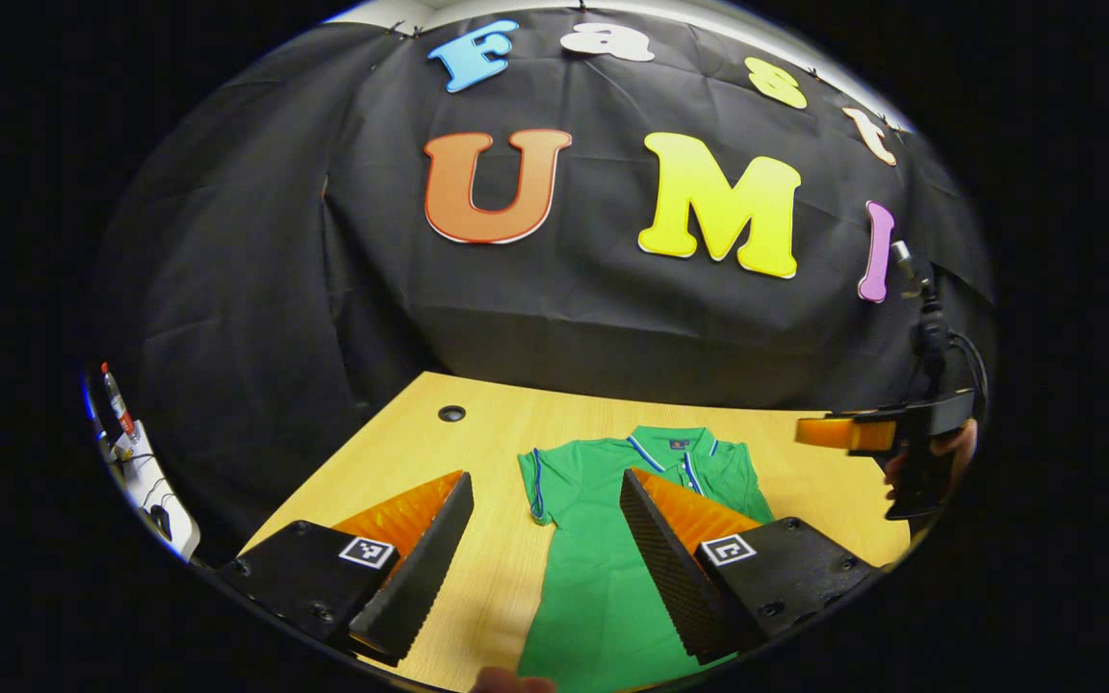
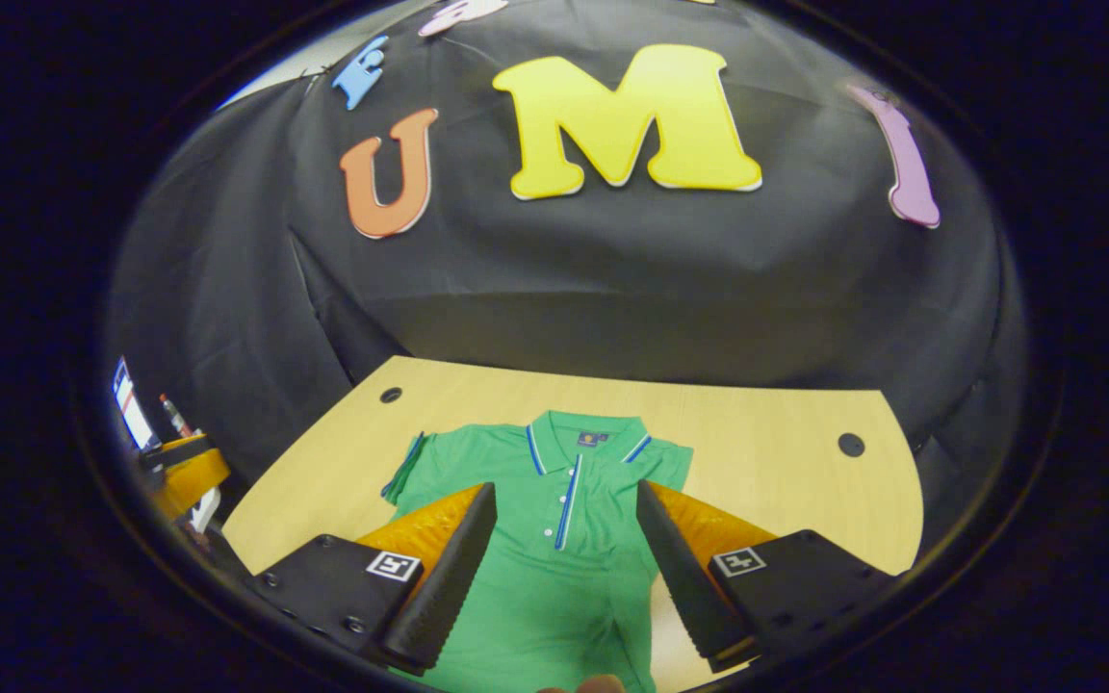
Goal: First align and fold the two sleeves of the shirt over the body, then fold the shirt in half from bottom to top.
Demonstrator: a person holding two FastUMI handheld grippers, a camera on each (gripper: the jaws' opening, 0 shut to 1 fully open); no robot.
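- The green polo shirt (image 2: 554, 539) lies flat on the wooden counter (image 2: 786, 481), collar toward the booth wall, buttons up, hem toward me
- Its sleeves look already tucked in: the body reads as a narrow strip, and I judge the sleeve step done, with the bottom-to-top fold left to do
- My left hand-held gripper (image 1: 547, 539) is spread wide, holding nothing, and hangs above the counter near the shirt's left edge; I keep it open so it can drop onto a hem corner
- My right hand-held gripper (image 2: 564, 553) is also spread and empty, poised over the middle of the shirt, the placket showing between its fingers
- In the left gripper view the right hand-held gripper shows at the far right, raised off the counter, with a hand around its grip
- Both sit high and back, I think, so I can see the whole garment before reaching for the hem
- The hem itself is hidden below my fingers, so I can't tell how even it lies
- A cable hole (image 2: 850, 445) marks the bare counter to the right
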